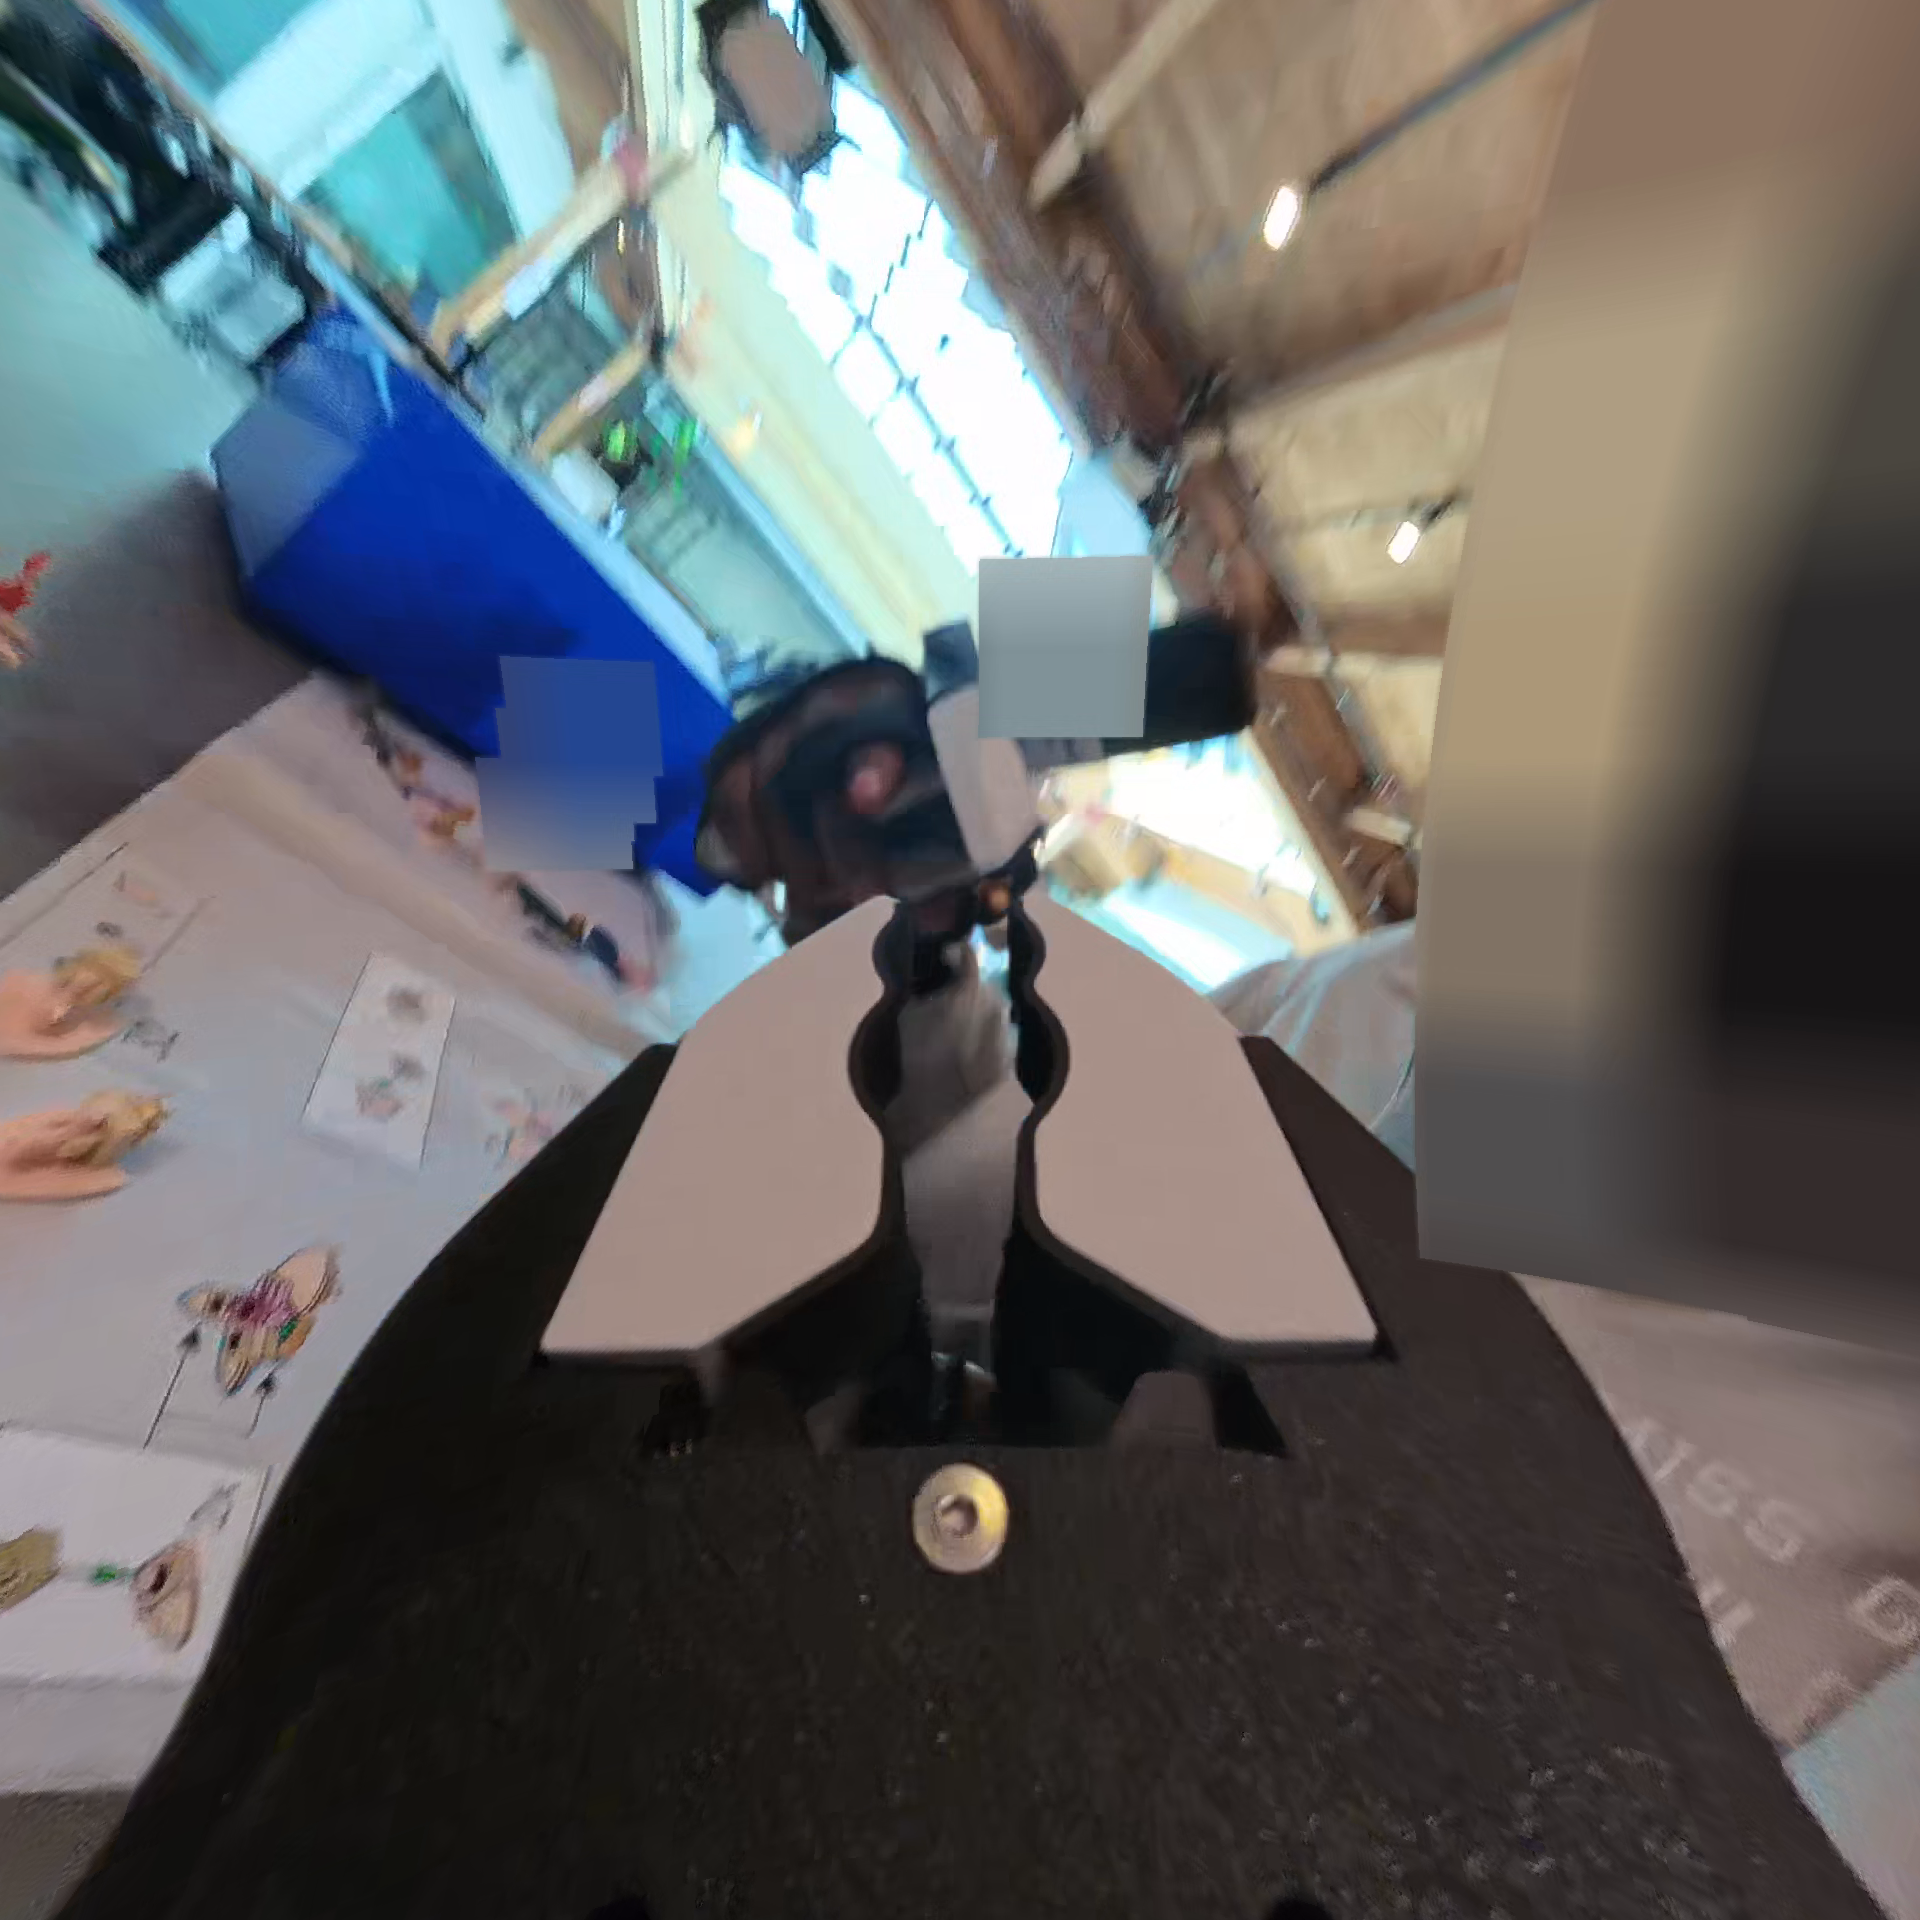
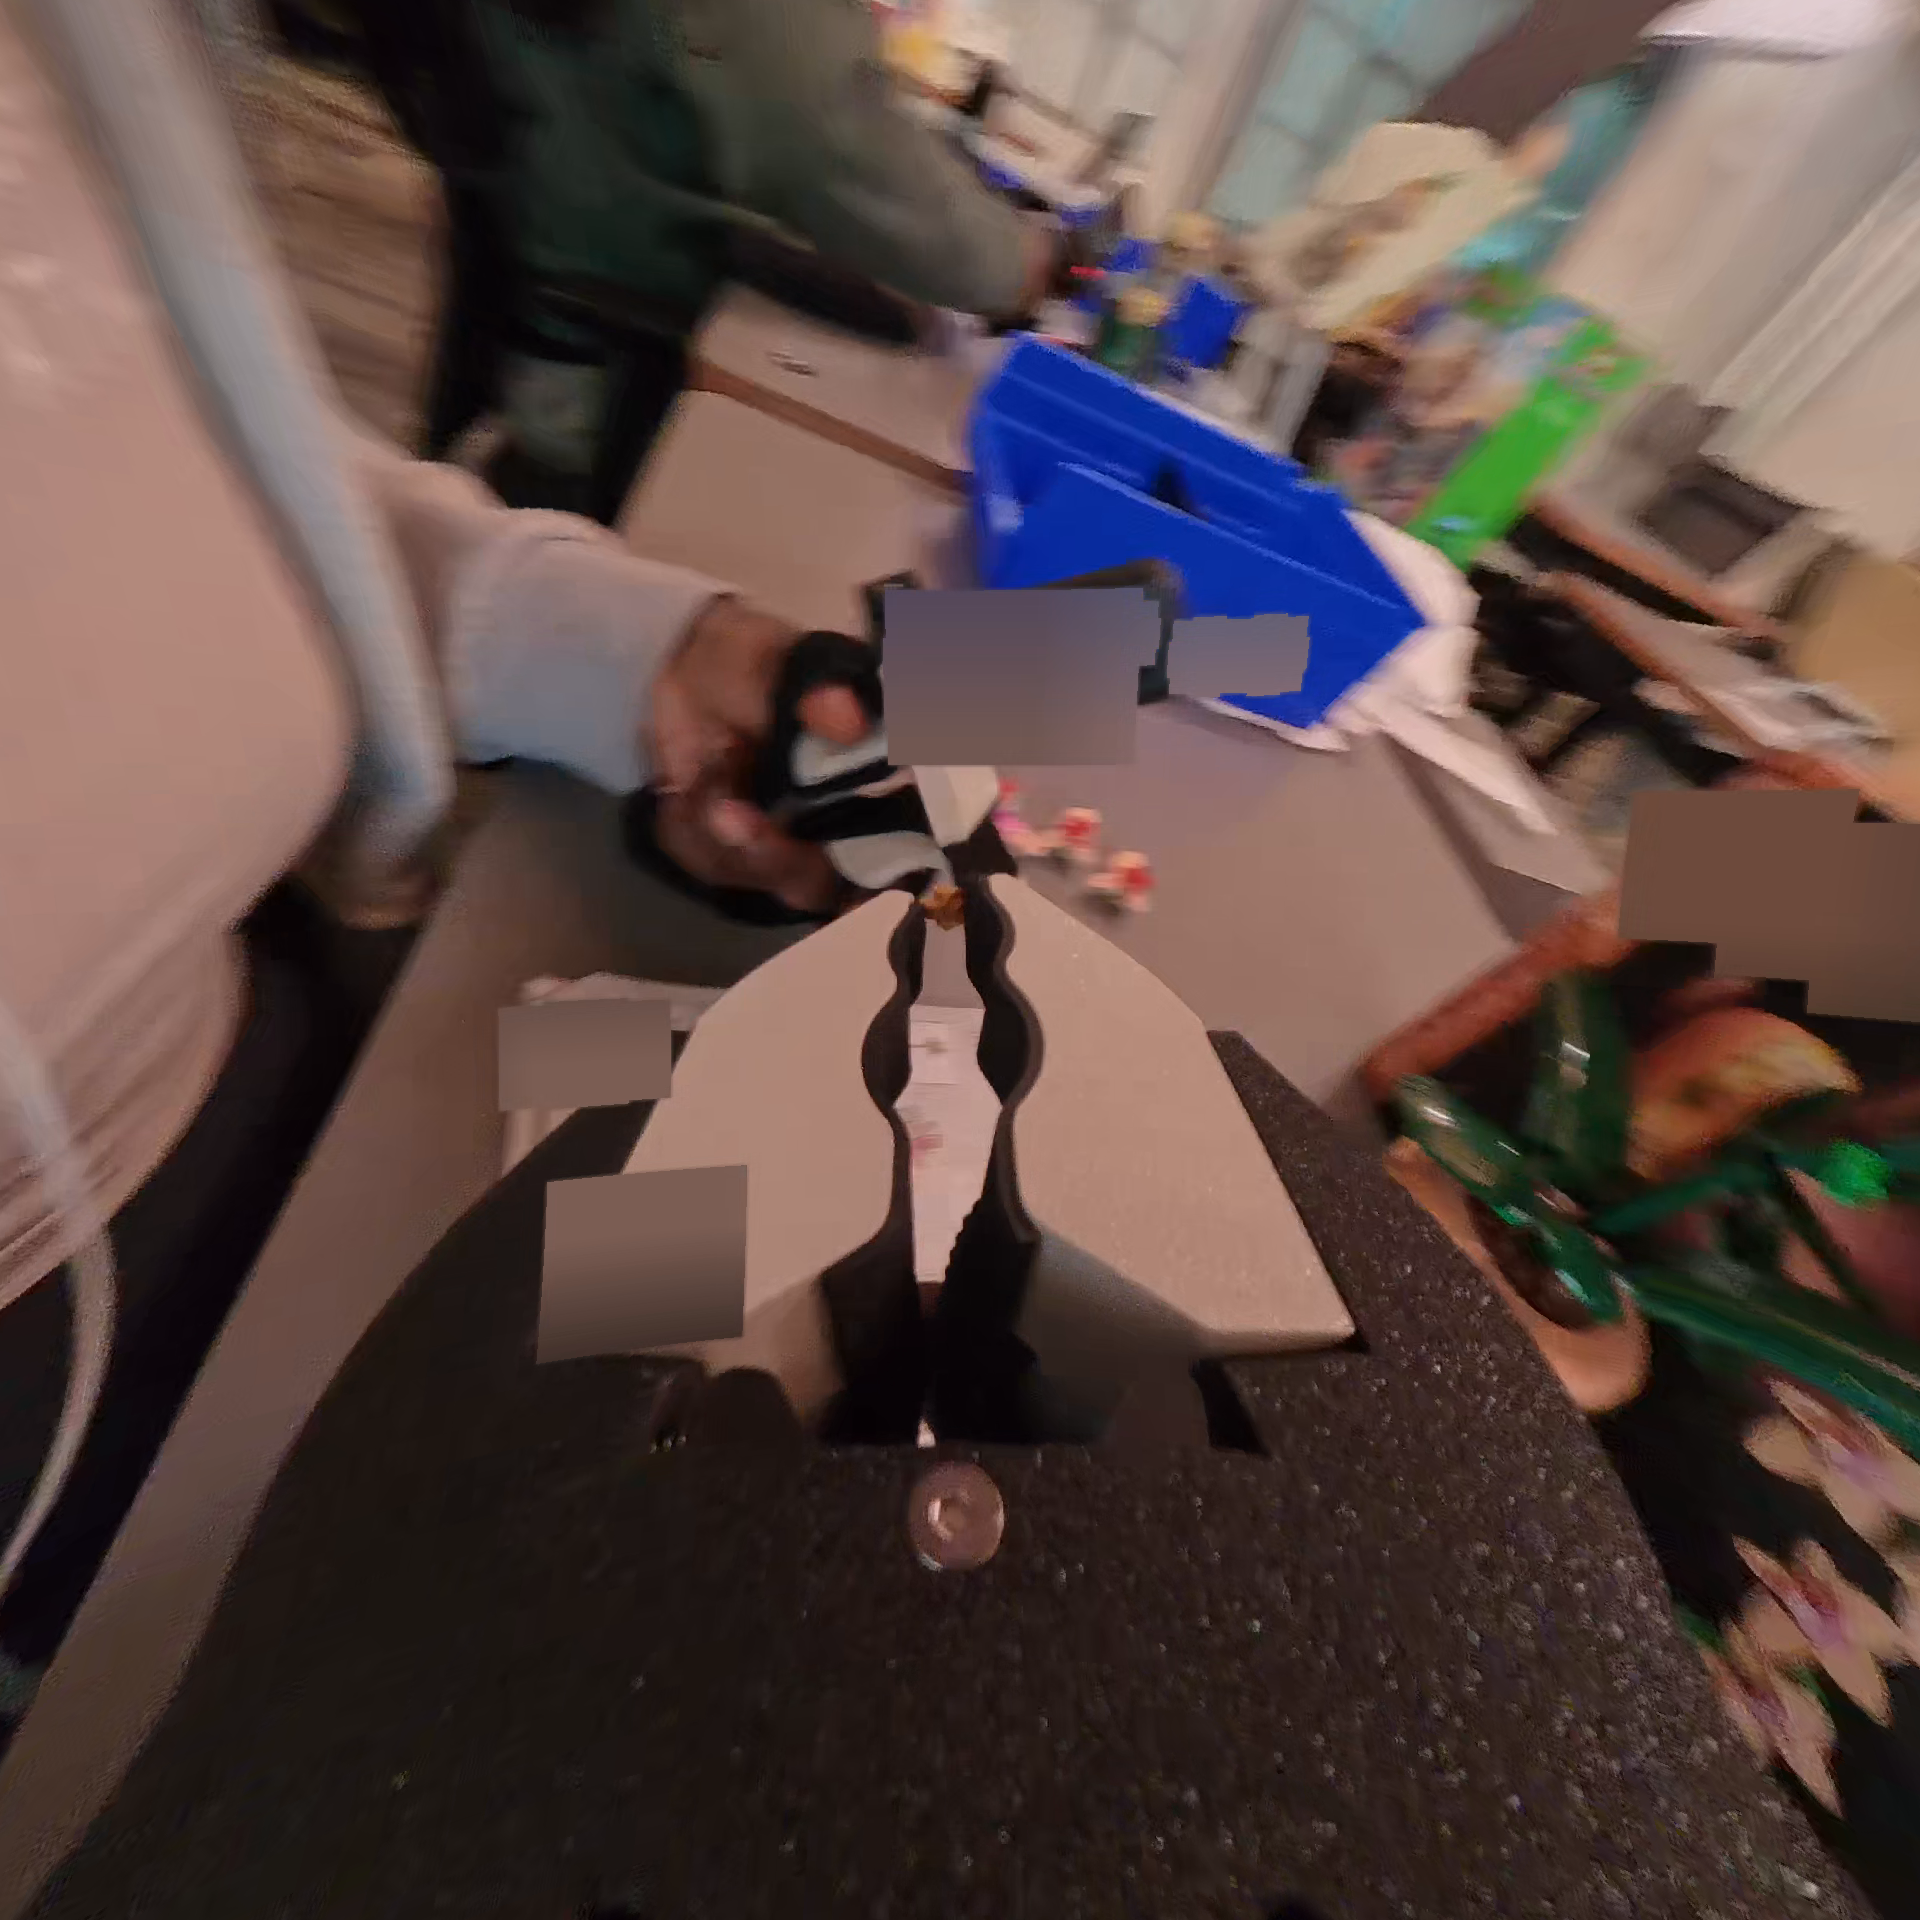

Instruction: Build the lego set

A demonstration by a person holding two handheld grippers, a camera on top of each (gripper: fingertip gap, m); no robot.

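Both views are blurred by motion. My right gripper (image 2: 941,906) is shut on a small gold lego piece (image 2: 943,910) at its tips, above the grey table (image 2: 1299,852). My left gripper (image 1: 958,912) meets it tip to tip, jaws almost closed on what looks like a small dark piece (image 1: 935,925). The gold piece (image 1: 995,891) also shows by my left gripper's tip. A hand (image 2: 727,748) holds the left gripper (image 2: 894,821) in the right wrist view. The right gripper and its hand (image 1: 831,810) face me in the left wrist view.
Pink and tan lego builds (image 1: 73,1143), a flower build (image 1: 260,1314) and an instruction booklet (image 1: 384,1060) lie on the table at left. A blue bin (image 2: 1174,540) stands behind. A green lego plant (image 2: 1558,1195) stands close at right. Small pink pieces (image 2: 1081,842) lie mid-table. A person (image 2: 675,156) stands behind.
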